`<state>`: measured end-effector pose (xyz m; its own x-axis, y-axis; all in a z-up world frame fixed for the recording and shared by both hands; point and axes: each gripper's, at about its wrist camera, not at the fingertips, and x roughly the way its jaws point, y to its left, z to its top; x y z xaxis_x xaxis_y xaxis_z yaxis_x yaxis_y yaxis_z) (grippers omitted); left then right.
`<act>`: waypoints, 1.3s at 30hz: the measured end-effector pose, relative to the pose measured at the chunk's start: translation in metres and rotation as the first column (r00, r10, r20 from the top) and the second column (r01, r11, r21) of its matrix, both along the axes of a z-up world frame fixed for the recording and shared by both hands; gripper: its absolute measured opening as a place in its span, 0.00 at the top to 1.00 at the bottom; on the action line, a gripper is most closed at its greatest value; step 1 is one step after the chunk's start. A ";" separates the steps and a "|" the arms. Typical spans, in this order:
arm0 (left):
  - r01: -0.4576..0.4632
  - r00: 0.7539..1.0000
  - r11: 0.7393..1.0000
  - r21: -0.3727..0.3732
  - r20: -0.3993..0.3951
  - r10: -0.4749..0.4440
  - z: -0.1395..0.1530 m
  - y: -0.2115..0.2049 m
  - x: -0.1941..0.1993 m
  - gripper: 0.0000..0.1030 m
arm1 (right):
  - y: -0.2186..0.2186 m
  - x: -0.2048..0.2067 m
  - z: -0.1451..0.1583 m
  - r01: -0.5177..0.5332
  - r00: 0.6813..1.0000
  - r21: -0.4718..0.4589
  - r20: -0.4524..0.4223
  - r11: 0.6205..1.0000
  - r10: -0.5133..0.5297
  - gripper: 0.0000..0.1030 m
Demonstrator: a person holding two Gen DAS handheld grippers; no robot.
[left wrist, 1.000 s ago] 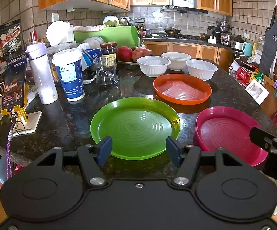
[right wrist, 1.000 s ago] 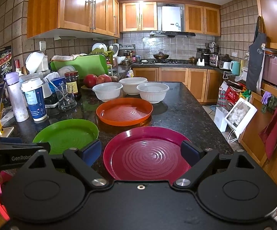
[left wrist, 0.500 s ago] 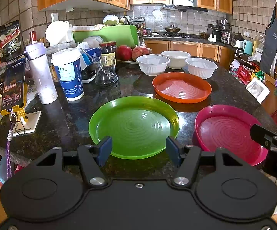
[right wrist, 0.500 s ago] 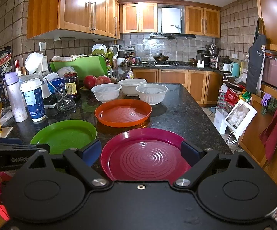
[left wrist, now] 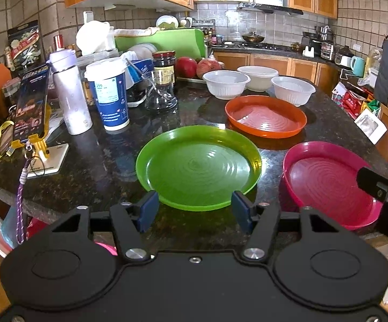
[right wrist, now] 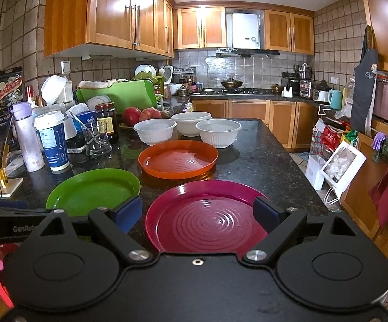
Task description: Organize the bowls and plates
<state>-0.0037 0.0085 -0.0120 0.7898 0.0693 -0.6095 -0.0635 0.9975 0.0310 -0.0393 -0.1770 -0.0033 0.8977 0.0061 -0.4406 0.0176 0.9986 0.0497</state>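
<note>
Both grippers hover wide apart and empty: our left gripper [left wrist: 194, 210], its jaws closing, has the green plate [left wrist: 198, 166] just ahead; our right gripper [right wrist: 198, 213] faces the magenta plate [right wrist: 207, 214]. We judge stacking hasn't begun; next we need a rim between the pads.

Left gripper [left wrist: 194, 209] poised at near rim of green plate [left wrist: 198, 167], jaws closing, pads not touching rim. Orange plate [left wrist: 266, 115] behind — pink plate [left wrist: 328, 183] to right, on dark stone counter [left wrist: 100, 161]. Three white bowls [left wrist: 226, 83] at far end. Right gripper's black body at right edge.
</note>
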 end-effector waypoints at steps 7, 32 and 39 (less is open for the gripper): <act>-0.026 1.000 1.000 -0.013 -0.017 0.025 -0.003 0.009 0.001 0.43 | -0.004 0.007 -0.005 -0.010 1.000 0.072 -0.008 0.997 0.011 0.10; 0.001 0.994 0.999 -0.038 -0.111 -0.005 -0.014 0.079 0.086 0.43 | 0.063 0.120 -0.022 -0.206 0.967 0.069 -0.138 0.976 0.214 0.54; 0.032 0.985 0.998 -0.059 -0.166 -0.042 -0.023 0.095 0.109 0.50 | 0.070 0.152 -0.039 -0.181 0.953 0.096 -0.228 0.979 0.199 0.74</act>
<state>0.1055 0.1033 -0.0353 0.6779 0.0038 -0.7351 -0.0254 0.9995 -0.0183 0.1126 -0.1066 -0.0419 0.7476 0.2066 -0.6312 -0.1519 0.9784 0.1403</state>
